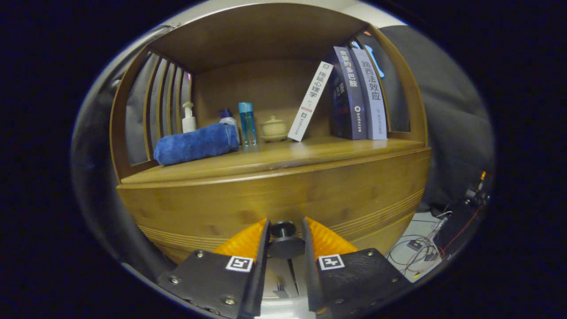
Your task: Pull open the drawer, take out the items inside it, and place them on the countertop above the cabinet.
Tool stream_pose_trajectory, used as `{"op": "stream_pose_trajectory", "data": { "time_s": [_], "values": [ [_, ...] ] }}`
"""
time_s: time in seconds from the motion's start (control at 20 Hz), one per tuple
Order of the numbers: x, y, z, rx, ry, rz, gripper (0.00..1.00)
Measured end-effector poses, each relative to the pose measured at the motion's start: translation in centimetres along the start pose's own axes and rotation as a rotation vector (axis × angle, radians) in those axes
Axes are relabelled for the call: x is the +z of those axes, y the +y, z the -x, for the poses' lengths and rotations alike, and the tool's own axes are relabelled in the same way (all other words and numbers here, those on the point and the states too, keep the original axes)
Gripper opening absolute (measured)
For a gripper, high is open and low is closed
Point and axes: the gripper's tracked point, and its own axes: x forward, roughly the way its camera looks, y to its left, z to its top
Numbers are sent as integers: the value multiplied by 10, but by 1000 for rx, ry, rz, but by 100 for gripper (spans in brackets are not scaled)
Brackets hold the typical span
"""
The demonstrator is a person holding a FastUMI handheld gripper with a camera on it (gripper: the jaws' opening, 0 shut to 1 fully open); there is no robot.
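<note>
Straddling the round dark drawer knob [285,239], the gripper [285,235] fingers close on its sides. The wooden drawer front [274,199] sits flush. A rolled blue towel [196,144] lies on the countertop [283,157] above.

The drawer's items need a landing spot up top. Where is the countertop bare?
Bare: the front strip of the countertop, from ahead of the blue towel to below the books. Crowded: the back, with bottles, a small pot and a leaning book. The claw sits around the drawer knob.

Home-like booth, wooden cabinet [274,195], books [354,95], toiletry bottles [246,124]
</note>
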Motion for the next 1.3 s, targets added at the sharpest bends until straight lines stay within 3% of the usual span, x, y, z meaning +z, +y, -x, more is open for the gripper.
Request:
{"op": "stream_pose_trajectory", "data": {
  "time_s": [0.2, 0.35, 0.45, 0.55, 0.6, 1.3],
  "values": [
    [-20, 2, -3, 67, 63, 1, 43],
    [-17, 2, -7, 75, 26, 18, 45],
    [-16, 1, -8, 86, 18, 65, 41],
    [-19, 1, -2, 85, 34, 67, 29],
    [-19, 1, 3, 91, 30, 66, 29],
    [-47, -20, 144, 108, 15, 42, 29]
  ]
}}
